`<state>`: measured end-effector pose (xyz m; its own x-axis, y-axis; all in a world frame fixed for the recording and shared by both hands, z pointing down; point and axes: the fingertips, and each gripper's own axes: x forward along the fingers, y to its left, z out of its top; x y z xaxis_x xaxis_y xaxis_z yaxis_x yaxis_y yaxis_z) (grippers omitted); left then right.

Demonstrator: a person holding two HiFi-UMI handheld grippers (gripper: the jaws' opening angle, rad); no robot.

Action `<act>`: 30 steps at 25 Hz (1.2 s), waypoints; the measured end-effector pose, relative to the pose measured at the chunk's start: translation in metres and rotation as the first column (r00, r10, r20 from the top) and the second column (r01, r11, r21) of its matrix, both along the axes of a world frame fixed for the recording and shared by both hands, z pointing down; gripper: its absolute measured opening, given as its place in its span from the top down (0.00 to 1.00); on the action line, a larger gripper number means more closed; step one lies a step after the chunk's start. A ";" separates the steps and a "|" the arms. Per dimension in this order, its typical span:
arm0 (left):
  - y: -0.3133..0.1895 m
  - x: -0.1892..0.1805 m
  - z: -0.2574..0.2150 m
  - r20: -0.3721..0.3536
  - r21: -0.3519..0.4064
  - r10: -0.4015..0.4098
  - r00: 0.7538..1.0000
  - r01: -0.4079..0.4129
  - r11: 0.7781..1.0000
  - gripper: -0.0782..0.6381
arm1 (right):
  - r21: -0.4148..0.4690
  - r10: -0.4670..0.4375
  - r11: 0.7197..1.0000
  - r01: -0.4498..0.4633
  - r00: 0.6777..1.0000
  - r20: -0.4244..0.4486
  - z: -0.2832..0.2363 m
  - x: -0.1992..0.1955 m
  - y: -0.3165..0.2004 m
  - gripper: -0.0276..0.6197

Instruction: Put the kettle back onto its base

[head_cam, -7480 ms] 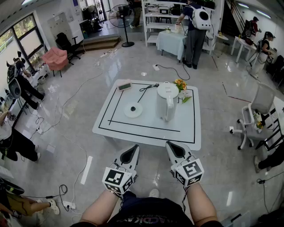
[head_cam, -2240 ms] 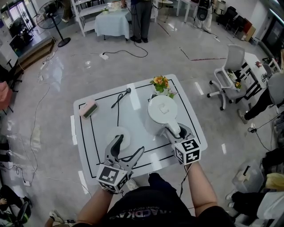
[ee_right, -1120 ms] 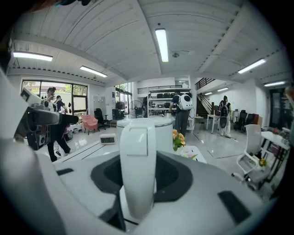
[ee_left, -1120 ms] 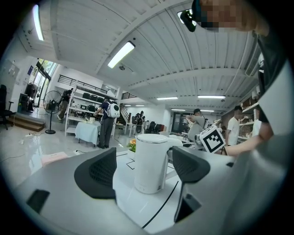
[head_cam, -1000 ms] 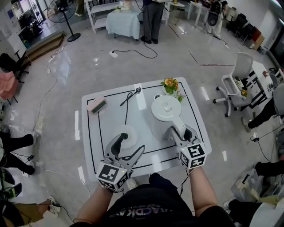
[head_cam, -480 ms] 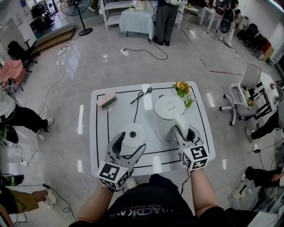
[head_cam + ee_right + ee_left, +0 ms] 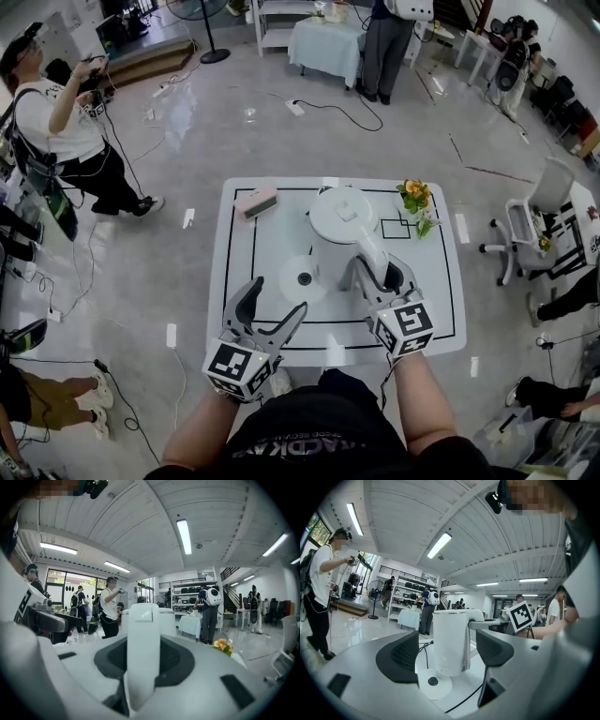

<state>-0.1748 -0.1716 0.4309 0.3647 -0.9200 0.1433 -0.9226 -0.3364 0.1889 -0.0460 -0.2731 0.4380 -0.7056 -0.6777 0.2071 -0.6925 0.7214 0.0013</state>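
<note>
- While the right gripper [image 7: 375, 274] stays out of the way of nothing but its handle [image 7: 140, 653], on which it is clenched, the kettle [image 7: 337, 225] stands upright at mid-frame in the head view.
- The kettle overlaps the right edge of the base [image 7: 300, 279] and is not centred on it.
- In the left gripper view its bottom meets the base's far edge; whether they touch I cannot tell.
- The left gripper [image 7: 278, 296] hangs just below the base, released, with nothing between its pads.
- On the table [image 7: 431, 309], flowers [image 7: 415, 197] sit right of the kettle and a pink block [image 7: 257, 202] lies to its upper left.
</note>
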 end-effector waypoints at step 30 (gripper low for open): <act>0.043 -0.056 0.011 0.033 -0.058 -0.028 0.999 0.030 0.998 0.38 | 0.059 -0.120 0.992 0.115 0.988 0.094 0.026 -0.085 0.043 0.78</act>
